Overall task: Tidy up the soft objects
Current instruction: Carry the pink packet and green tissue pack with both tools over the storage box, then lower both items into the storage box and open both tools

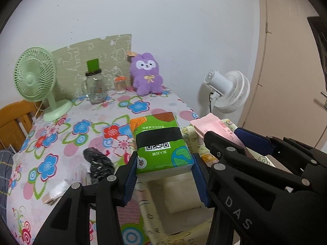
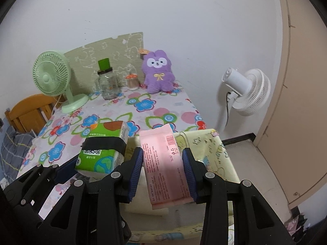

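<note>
A green tissue pack [image 1: 161, 143] with a black band and a QR code is clamped between the blue pads of my left gripper [image 1: 164, 163], held above a yellow fabric bin [image 1: 196, 143]. The same green tissue pack [image 2: 102, 149] shows at the left of the right wrist view. My right gripper [image 2: 162, 163] is shut on a flat pink packet [image 2: 165, 163] over the yellow fabric bin [image 2: 212, 153]. The pink packet [image 1: 212, 126] and the right gripper's black arm sit at the right of the left wrist view. A purple plush toy [image 1: 146, 73] sits against the wall at the table's far edge.
The flowered tablecloth [image 1: 81, 126] carries a green desk fan [image 1: 34, 79], a glass jar [image 1: 95, 87] with a green cap, a small orange-lidded jar [image 1: 119, 84] and a crumpled black bag [image 1: 100, 162]. A white floor fan [image 1: 226, 89] stands right of the table. A wooden chair [image 1: 14, 118] is at left.
</note>
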